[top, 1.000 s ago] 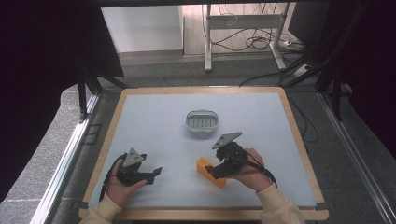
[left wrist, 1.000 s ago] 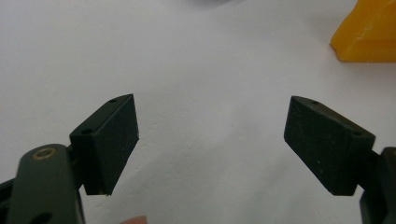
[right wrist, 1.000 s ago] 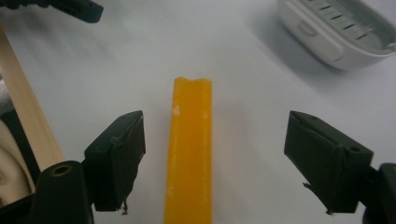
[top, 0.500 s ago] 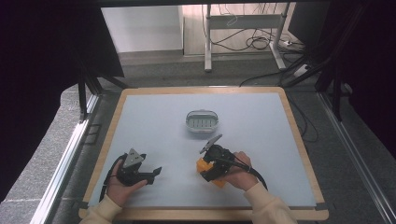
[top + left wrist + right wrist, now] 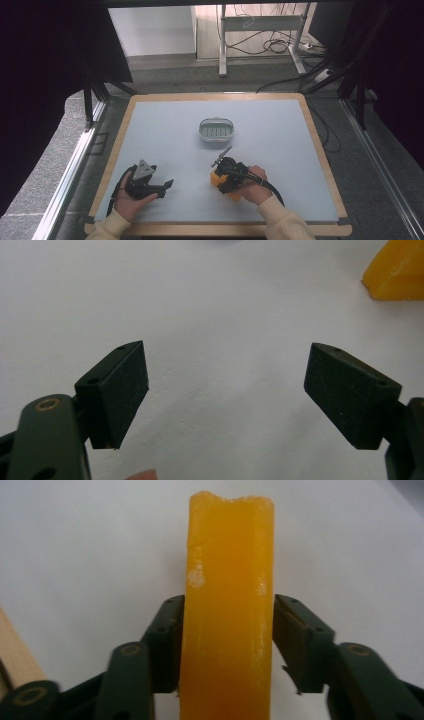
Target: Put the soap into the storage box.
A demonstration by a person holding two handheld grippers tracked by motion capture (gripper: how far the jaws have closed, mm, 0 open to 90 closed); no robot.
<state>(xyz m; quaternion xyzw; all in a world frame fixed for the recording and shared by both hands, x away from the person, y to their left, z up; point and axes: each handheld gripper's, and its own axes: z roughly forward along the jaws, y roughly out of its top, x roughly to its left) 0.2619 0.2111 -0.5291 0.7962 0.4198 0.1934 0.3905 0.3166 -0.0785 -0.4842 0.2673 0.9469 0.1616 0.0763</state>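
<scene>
An orange bar (image 5: pixel 229 605) stands between the jaws of my right gripper (image 5: pixel 229 640), and both pads press its sides, so the gripper is shut on it. In the high view this orange bar (image 5: pixel 216 179) lies on the table's front middle, under my right gripper (image 5: pixel 221 181) and the hand that holds it. My left gripper (image 5: pixel 167 185) rests at the front left, pointing right, with its jaws wide apart. In the left gripper view nothing lies between its fingers (image 5: pixel 120 390), and a corner of the orange bar (image 5: pixel 397 270) shows at the top right.
A small oval grey dish (image 5: pixel 216 129) with a ribbed bottom sits at the middle of the pale blue table (image 5: pixel 165 130). A wooden rim (image 5: pixel 320 150) frames the table, and a piece of that wooden rim (image 5: pixel 12 650) shows at the left of the right gripper view.
My right gripper has moved left and tipped down over the orange bar, and its jaws now clamp it. The left gripper has stayed still and open.
</scene>
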